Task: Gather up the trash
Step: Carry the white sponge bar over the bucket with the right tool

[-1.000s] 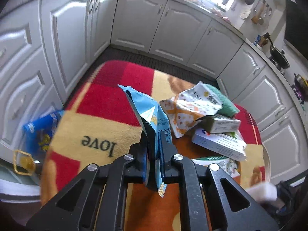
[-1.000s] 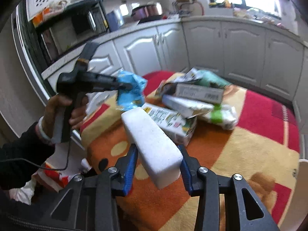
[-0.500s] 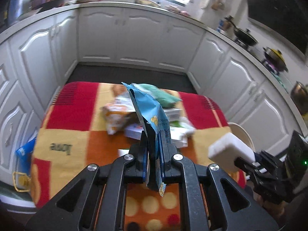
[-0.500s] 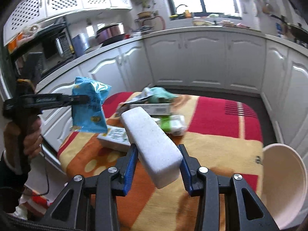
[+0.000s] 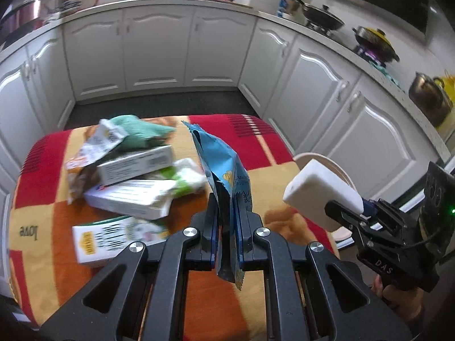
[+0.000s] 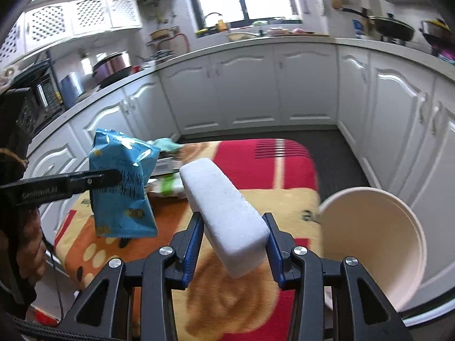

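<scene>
The left gripper [image 5: 226, 227] is clamped tight on a blue snack bag [image 5: 220, 164], which stands up from its jaws above the cloth-covered counter [image 5: 256, 147]. The right gripper [image 6: 231, 244] grips a white foam block [image 6: 224, 207] between its blue pads, the block tilting up and away. Just right of that block sits a cream bin [image 6: 375, 244] beside the counter's edge. Behind the bag, boxes and wrappers lie in a pile [image 5: 133, 176] on the cloth.
</scene>
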Available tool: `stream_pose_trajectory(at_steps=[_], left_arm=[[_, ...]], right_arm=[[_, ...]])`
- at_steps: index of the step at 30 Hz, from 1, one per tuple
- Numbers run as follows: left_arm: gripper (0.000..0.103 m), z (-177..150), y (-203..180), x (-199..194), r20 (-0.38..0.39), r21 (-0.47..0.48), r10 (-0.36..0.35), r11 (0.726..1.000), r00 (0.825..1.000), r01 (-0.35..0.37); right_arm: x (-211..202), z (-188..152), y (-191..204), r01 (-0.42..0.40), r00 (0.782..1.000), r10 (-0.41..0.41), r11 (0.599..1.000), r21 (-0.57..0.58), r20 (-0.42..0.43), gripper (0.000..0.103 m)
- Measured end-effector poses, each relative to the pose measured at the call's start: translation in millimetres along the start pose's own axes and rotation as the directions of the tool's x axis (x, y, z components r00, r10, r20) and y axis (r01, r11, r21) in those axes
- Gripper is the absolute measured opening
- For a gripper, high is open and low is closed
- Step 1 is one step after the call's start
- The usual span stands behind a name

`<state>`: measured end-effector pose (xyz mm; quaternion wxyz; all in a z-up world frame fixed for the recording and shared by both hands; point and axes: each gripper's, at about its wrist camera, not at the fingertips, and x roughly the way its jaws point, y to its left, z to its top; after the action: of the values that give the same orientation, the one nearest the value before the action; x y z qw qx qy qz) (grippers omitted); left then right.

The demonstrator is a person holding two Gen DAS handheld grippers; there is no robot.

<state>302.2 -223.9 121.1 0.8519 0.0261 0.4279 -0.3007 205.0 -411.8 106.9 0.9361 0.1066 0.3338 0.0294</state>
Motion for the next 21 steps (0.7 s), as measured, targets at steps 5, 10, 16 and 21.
stream_pose_trajectory(at_steps=[5,10,16,21], left_arm=[[0.008,5,-33,16,-0.005,0.048,-0.022,0.999,1.0,0.022],[0.008,11,-65,37,-0.023,0.076,-0.064,0.995,0.998,0.065],[0.008,16,-99,62,-0.048,0.108,-0.095,0.989,0.994,0.1],[0.008,21,-124,87,-0.077,0.109,-0.136,0.983,0.988,0.144]], right_arm=[[-11,-3,-32,0.075,0.997,-0.076,0.996,0.047,0.014,0.04],[-21,-9,-70,0.136,0.99,-0.139,0.983,0.12,0.01,0.04],[-31,-19,-110,0.225,0.974,-0.227,0.96,0.165,-0.01,0.04],[-29,-27,-139,0.267,0.964,-0.264,0.939,0.215,-0.043,0.041]])
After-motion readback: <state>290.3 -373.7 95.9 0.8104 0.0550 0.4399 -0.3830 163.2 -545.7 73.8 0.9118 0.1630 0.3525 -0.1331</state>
